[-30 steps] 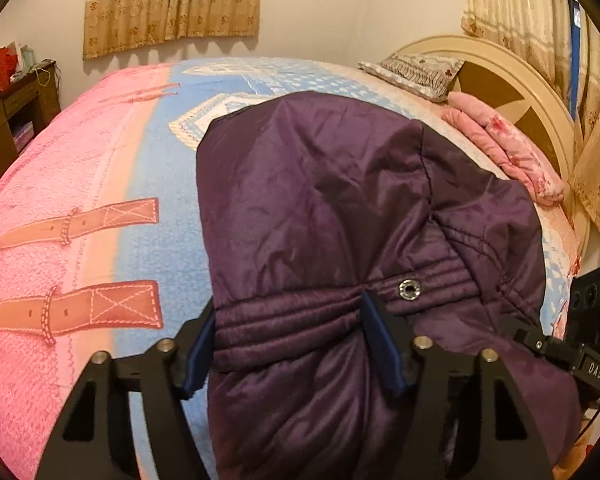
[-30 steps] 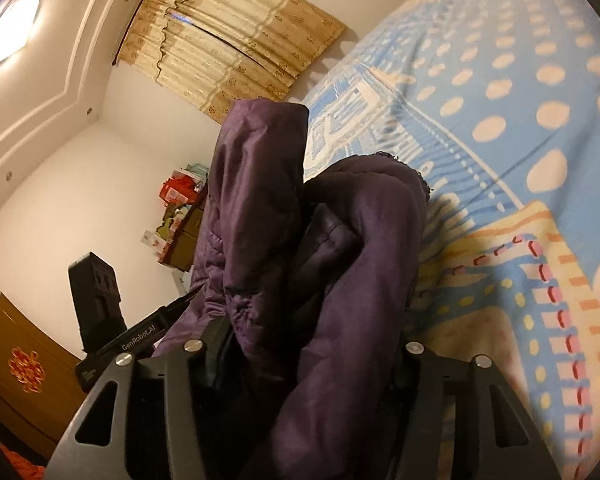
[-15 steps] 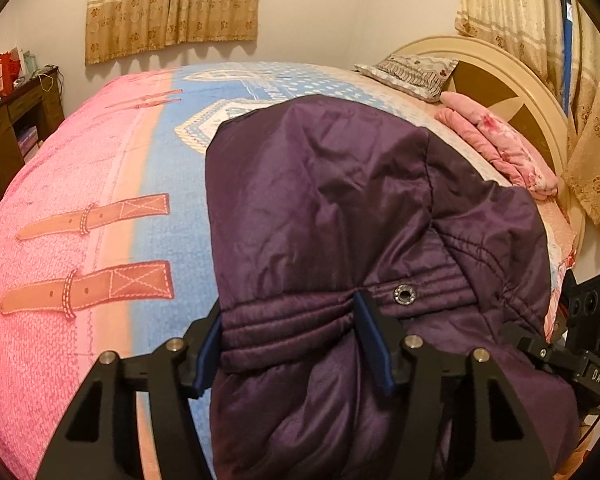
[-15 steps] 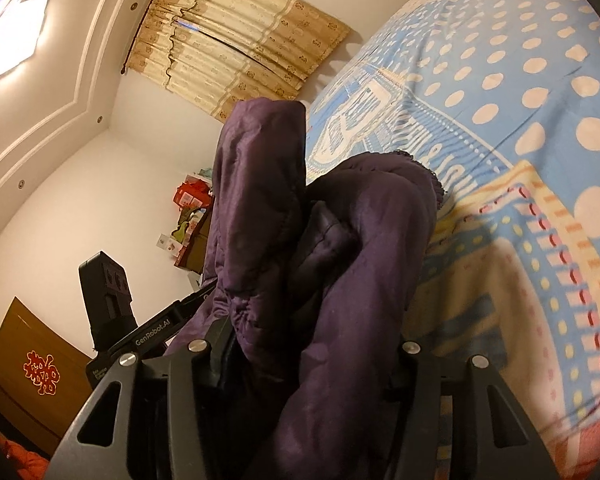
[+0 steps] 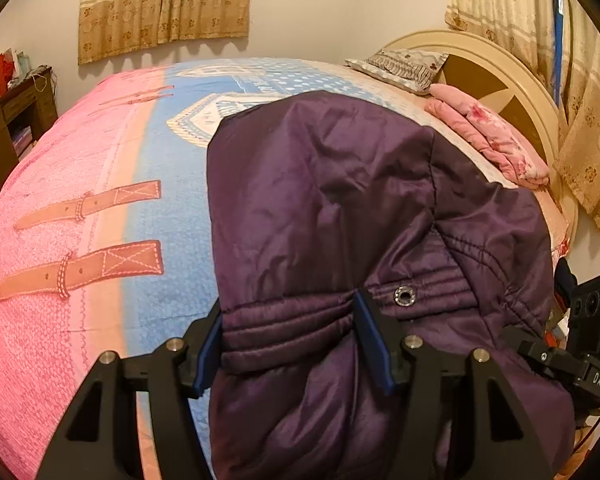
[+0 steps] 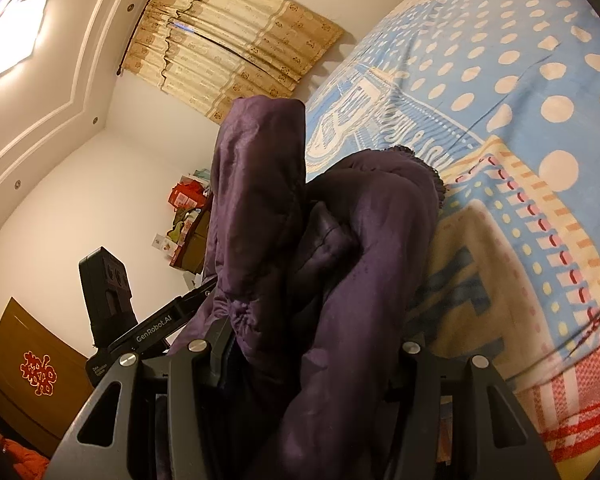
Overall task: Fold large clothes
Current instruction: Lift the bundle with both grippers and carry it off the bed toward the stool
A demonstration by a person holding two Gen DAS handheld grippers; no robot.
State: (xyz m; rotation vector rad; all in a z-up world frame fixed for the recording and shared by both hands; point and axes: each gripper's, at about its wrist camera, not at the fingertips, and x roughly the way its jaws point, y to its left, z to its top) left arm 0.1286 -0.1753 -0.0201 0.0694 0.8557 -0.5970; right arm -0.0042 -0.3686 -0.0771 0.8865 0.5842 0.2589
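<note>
Left gripper (image 5: 290,340): blue fingers (image 5: 370,340) clamped on the ribbed hem band of the purple jacket (image 5: 340,200), a snap stud (image 5: 404,295) just right of the right finger. Jacket body runs forward from the fingers onto the bedspread (image 5: 100,184), with the pink blanket (image 5: 496,140) and pillow (image 5: 400,66) well beyond to the right. Right gripper (image 6: 300,360): fingers buried in bunched jacket (image 6: 340,260) fabric, pads hidden, but it looks pinched on a thick wad; bed (image 6: 520,120) lies off to the right of the fingers, and the other gripper's body (image 6: 112,292) sits to the left. Risks: the fabric is slick and puffy, so a thick wad can creep out of the right pinch if pulled sideways; uneven tension between the two grips would skew the fold line; layers caught together on the right could drag the wrong panel. Versus one second ago: both grips unchanged, left view has shifted slightly toward the headboard (image 5: 500,76), right view shows more bedspread, so both have drifted a little with the jacket held.
</note>
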